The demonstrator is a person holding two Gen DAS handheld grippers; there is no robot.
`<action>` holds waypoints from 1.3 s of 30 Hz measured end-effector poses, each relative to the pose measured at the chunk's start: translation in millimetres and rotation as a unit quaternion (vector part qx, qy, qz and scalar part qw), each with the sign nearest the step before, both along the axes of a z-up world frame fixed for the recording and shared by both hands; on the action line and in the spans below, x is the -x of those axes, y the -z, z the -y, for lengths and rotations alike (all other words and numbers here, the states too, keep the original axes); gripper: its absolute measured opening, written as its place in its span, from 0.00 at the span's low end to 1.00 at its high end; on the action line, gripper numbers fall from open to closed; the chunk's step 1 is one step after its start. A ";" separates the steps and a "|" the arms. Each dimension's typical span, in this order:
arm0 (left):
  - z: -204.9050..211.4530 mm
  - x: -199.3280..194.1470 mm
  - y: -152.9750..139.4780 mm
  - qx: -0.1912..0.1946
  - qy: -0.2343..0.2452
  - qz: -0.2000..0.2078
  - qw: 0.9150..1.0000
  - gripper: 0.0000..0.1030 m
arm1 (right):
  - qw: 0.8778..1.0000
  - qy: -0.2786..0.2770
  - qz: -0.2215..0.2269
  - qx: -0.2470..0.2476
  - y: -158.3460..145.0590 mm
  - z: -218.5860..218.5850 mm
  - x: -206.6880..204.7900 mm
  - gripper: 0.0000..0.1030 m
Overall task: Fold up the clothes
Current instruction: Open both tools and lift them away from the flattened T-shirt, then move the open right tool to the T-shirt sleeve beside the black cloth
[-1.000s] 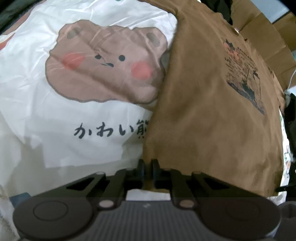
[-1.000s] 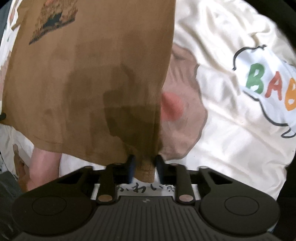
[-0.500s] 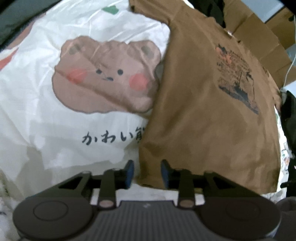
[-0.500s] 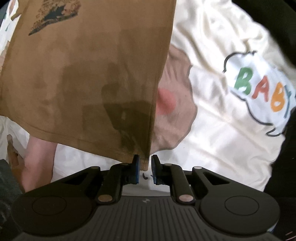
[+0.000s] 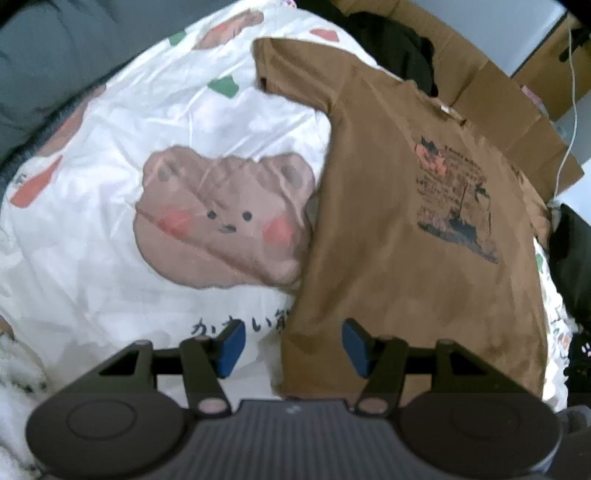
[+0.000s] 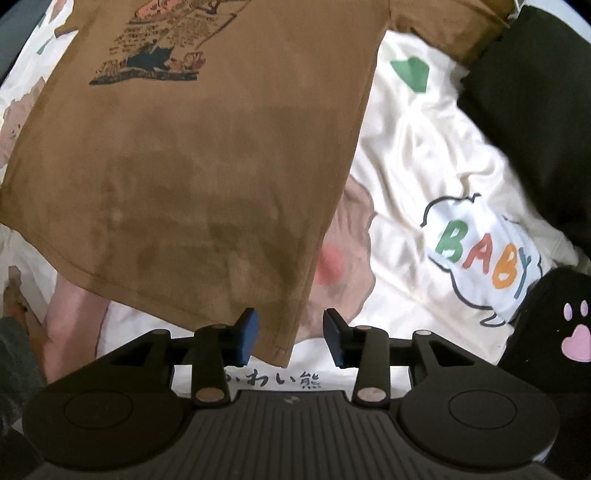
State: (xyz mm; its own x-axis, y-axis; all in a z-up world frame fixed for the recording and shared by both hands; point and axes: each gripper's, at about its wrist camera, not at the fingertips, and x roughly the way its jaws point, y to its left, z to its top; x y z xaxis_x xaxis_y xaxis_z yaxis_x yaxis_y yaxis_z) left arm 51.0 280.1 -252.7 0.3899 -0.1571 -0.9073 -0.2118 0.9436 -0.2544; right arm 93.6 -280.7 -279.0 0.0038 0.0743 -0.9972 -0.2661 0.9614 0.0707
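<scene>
Brown shirt [image 5: 399, 251] lies spread flat, print side up, on the bear-print quilt [image 5: 110, 236] of the bed; in the left wrist view it fills the right half of the frame, collar toward upper right, hem toward the bottom. A second ago both hem corners were pinched; both are now let go. Left hand-held gripper [image 5: 293, 347]: jaws opening, blue pads apart, the shirt's lower left hem corner lying below and between them but not pressed. Right hand-held gripper [image 6: 291, 336]: jaws opening, less wide than the left, the other hem corner showing in the gap at lower centre of the right wrist view, free of both pads. Both views take in more of the shirt than a second ago, so both grippers have lifted off the cloth. One sleeve [image 5: 291, 70] lies stretched out at upper centre of the left view; the other [image 6: 454, 26] reaches the upper right of the right view, beside a black garment [image 6: 524, 110]. Cardboard [image 5: 509, 107] sits past the collar. Judgement: the laying-out step looks done, with the shirt smooth and square enough to fold. No fold is made yet; next would likely be a fresh grip on a sleeve or side edge to bring it across.
</scene>
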 end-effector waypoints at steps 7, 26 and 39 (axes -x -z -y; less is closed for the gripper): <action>-1.9 -9.9 -27.2 0.027 0.031 0.040 0.998 0.64 | 0.997 0.027 0.059 -0.035 -19.1 0.9 -8.8 0.48; -8.2 -47.2 -66.4 0.051 0.004 0.135 0.990 0.83 | 0.973 0.072 0.216 -0.036 -69.1 4.2 -37.1 0.51; -20.1 -100.6 -51.4 -0.004 -0.023 0.133 0.991 0.83 | 0.952 0.168 0.244 -0.072 -52.7 24.1 -66.9 0.51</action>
